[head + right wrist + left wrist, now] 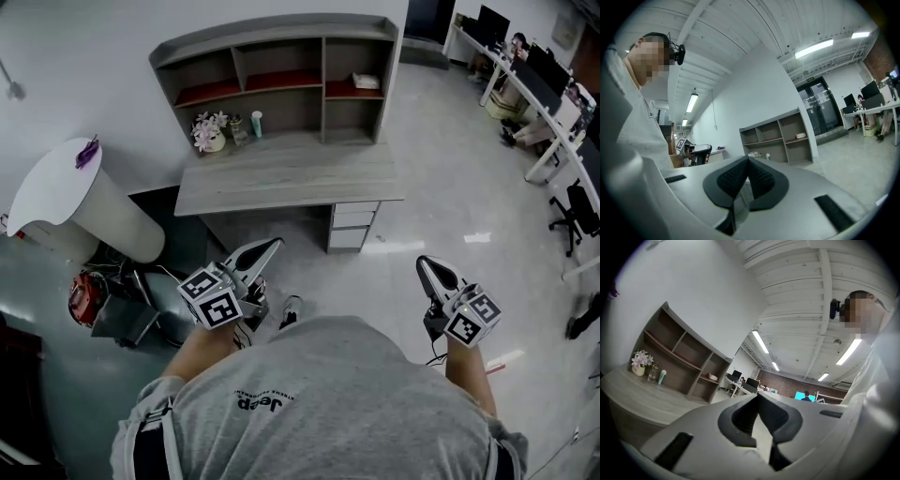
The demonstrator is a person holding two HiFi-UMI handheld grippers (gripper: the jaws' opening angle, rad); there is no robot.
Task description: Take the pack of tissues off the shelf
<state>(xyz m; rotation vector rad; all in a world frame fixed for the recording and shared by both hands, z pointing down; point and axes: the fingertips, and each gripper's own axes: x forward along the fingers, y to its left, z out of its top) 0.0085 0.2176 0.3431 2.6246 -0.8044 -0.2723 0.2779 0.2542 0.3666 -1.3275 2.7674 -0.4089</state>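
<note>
Grey wooden desk [291, 173] set against the white wall, with a drawer unit [354, 225] under its right end. On the desktop, rear left: potted flowers [210, 131], and a pale green bottle [256, 123] upright just beside them. White round-topped stand [70, 192] left of the desk, purple item [86, 152] on top. Red object [82, 298] on the floor near the stand, identity unclear. Far right: white workstations with monitors [530, 75] and a black office chair [577, 211]

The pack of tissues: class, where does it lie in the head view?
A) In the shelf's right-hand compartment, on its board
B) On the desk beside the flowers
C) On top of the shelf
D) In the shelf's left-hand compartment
A: the pack of tissues lies on the board in the right-hand compartment of the shelf, above and to the right of the flowers on the desk.
</note>
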